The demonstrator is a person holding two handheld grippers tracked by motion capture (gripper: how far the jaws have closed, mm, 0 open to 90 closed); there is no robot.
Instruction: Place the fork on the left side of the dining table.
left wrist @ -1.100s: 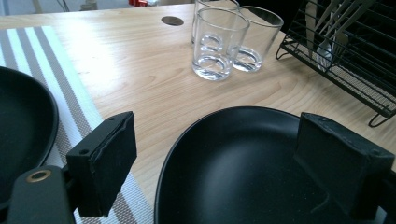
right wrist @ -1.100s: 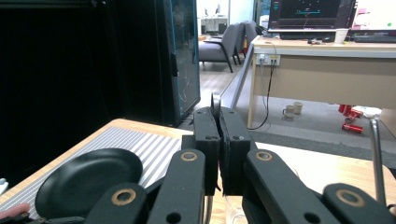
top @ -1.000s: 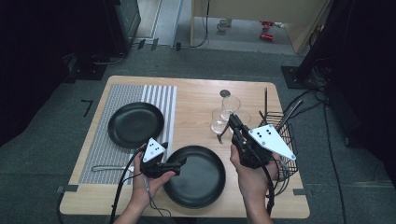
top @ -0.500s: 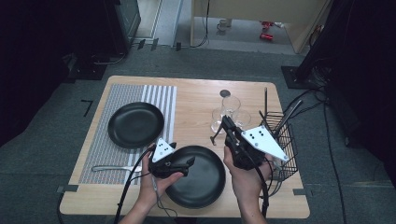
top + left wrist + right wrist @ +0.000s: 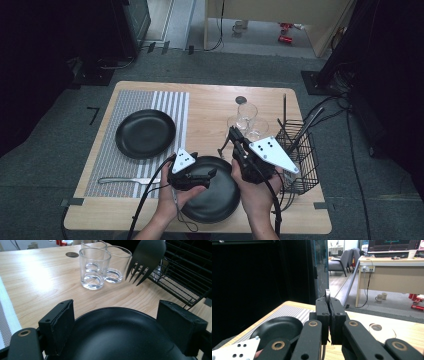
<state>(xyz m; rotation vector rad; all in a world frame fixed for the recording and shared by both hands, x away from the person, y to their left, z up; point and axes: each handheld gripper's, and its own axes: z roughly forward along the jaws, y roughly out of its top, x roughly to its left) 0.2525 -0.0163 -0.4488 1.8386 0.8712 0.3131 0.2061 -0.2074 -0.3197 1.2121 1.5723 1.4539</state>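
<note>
My right gripper (image 5: 233, 135) (image 5: 329, 305) hovers over the table right of centre, shut on a dark fork (image 5: 147, 255) whose tines hang down toward the wood; a sliver of the handle (image 5: 327, 293) shows above the closed jaws. My left gripper (image 5: 209, 174) (image 5: 117, 322) hangs low over the near black plate (image 5: 212, 200) (image 5: 120, 335), its jaws standing wide apart on either side of the plate's far rim, pads not pressing on it. A second black plate (image 5: 145, 133) (image 5: 277, 328) rests on the striped placemat (image 5: 131, 102).
Three clear glasses (image 5: 247, 111) (image 5: 94, 267) stand past the fork. A black wire rack (image 5: 301, 159) (image 5: 185, 272) sits at the table's right edge. A silver utensil (image 5: 124, 180) lies on the placemat's near part. Bare wood (image 5: 210, 110) lies between placemat and glasses.
My left gripper has slid to the right, further over the near plate. The right gripper with the fork has stayed almost where it was.
</note>
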